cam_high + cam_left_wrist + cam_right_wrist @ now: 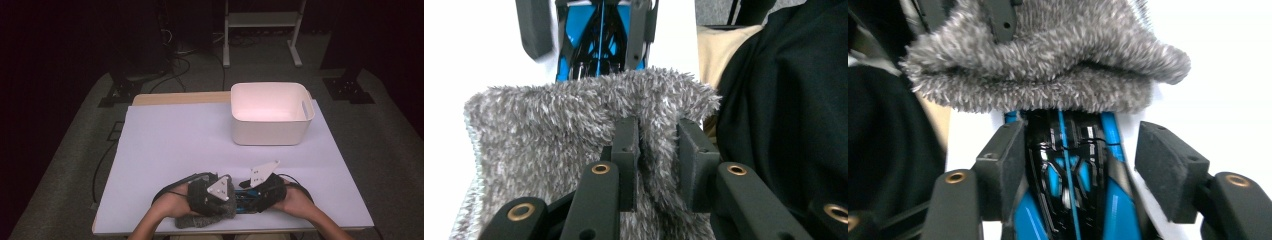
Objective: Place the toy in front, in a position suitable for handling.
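The far end of the blue-and-black object [1068,165] is hidden inside the mouth of the fuzzy grey pouch [1048,65], its near end cut off at the bottom of the right gripper view, and the pouch's lower part [549,165] runs off the left gripper view's bottom edge.

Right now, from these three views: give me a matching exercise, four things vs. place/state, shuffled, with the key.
1. left gripper
2. right gripper
3. white bin
4. blue-and-black object

A. far right part of the table, nothing seen inside
B. jaws open either side of the blue-and-black object
C. clamped on a fold of the grey fuzzy pouch
D. one end going into the pouch mouth

Pairs: 1-C, 2-B, 3-A, 4-D
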Action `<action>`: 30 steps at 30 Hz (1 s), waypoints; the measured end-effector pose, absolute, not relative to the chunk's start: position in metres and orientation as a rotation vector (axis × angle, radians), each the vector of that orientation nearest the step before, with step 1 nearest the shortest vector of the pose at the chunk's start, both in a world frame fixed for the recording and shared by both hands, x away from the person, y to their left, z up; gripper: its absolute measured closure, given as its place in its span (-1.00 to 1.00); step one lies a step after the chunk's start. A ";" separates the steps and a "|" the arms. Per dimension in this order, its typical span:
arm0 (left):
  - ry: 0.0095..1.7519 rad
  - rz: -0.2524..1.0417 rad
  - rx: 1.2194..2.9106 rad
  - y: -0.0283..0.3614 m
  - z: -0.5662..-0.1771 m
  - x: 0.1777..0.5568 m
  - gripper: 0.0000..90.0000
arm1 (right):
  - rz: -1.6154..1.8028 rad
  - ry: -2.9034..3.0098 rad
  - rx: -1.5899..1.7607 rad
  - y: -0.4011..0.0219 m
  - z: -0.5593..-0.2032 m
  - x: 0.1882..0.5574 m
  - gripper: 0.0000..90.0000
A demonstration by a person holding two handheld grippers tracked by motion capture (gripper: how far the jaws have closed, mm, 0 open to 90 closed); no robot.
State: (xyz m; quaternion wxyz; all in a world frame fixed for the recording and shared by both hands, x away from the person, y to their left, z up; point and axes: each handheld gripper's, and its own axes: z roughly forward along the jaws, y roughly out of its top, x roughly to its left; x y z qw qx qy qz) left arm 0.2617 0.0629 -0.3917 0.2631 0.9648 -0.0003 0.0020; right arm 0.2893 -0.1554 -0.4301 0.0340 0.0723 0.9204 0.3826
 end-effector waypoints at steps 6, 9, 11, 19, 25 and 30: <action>0.007 0.020 2.622 0.058 -0.399 0.266 0.62 | 1.146 2.764 0.098 -0.160 -0.431 0.268 -0.43; 0.022 0.014 2.624 0.055 -0.401 0.271 0.62 | 1.118 2.765 0.088 -0.158 -0.435 0.268 -0.46; 0.027 0.001 2.622 0.054 -0.402 0.275 0.62 | 1.132 2.756 0.086 -0.156 -0.436 0.269 -0.46; 0.109 0.013 2.629 0.067 -0.405 0.289 0.62 | 1.034 2.808 0.057 -0.137 -0.447 0.277 -0.46; 0.219 0.012 2.625 0.097 -0.415 0.297 0.62 | 1.059 2.859 0.112 -0.142 -0.448 0.283 -0.47; 0.331 0.049 2.619 0.129 -0.414 0.301 0.64 | 1.027 2.898 0.137 -0.142 -0.452 0.286 -0.54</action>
